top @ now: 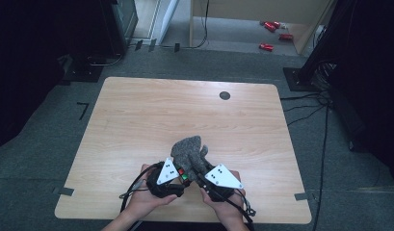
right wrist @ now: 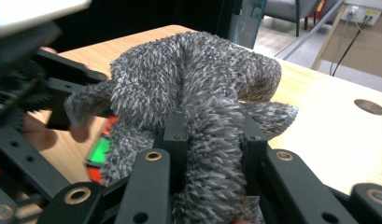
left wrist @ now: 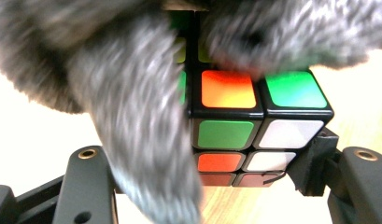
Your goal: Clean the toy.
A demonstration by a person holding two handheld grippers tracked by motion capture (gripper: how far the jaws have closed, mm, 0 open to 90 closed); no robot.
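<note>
The puzzle cube (left wrist: pixel 254 121) is being clamped by the left gripper (left wrist: pixel 212 186); the grey fuzzy cloth (right wrist: pixel 198 98) draped over it is being pinched by the right gripper (right wrist: pixel 212 140).

Grey fuzzy cloth (top: pixel 189 150) covers most of the cube (left wrist: pixel 254 126) I'm holding; in the high view only a bit of red and green peeks out by my left hand-held gripper (top: pixel 177 174); cloth is blurred in the left gripper view, top cut off by the frame edge; my right hand-held gripper (right wrist: pixel 212 154) has its jaw tips buried in the pile; small red things (top: pixel 272 30) on the floor beyond the worktop (top: pixel 137 120) too small to ID.
</note>
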